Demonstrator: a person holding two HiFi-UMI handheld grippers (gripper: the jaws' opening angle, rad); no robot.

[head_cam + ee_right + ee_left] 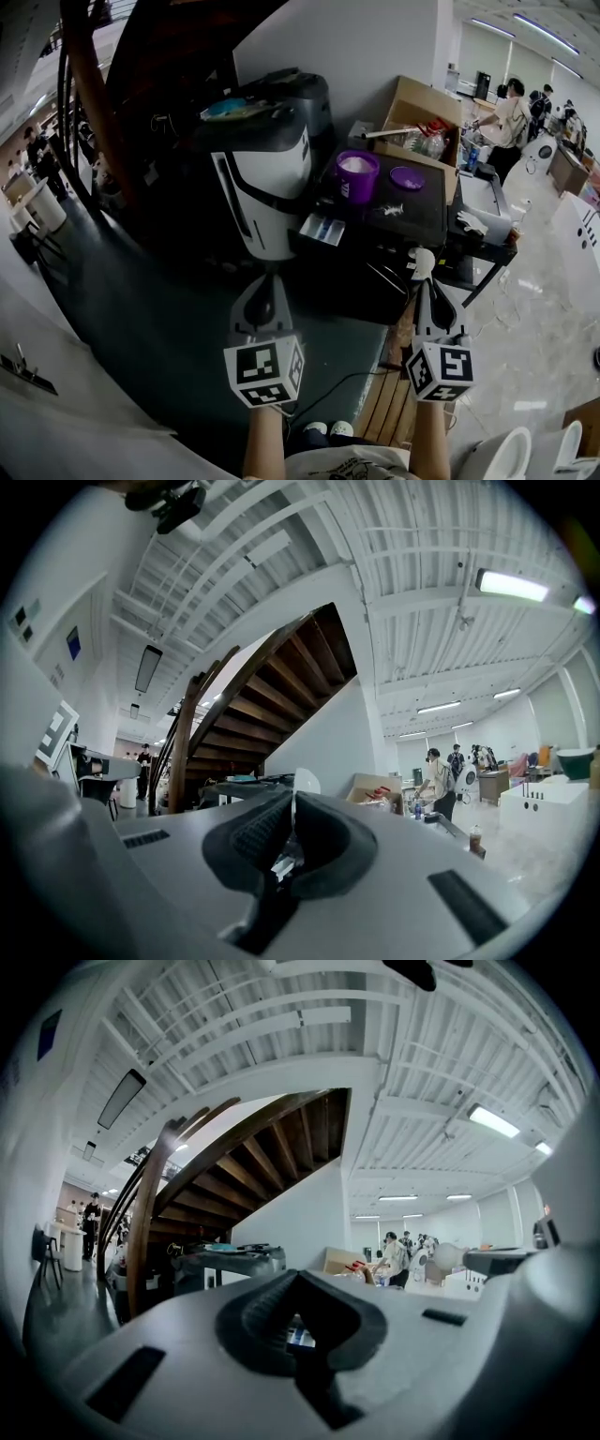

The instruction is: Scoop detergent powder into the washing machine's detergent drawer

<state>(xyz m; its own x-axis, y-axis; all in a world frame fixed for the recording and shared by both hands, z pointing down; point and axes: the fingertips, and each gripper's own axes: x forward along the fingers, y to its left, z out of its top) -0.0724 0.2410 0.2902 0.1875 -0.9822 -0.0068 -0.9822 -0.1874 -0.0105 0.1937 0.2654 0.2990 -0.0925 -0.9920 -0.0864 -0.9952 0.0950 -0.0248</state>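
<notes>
Scooping has not begun: the right gripper (423,281) clamps a white spoon (422,262) and the left gripper (265,283) is closed and empty, so next the spoon likely must reach the open tub (357,178) beside the drawer (322,230).

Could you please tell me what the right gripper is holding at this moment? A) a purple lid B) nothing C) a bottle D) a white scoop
D: a white scoop is clamped in the right gripper, its bowl sticking up beyond it.
</notes>
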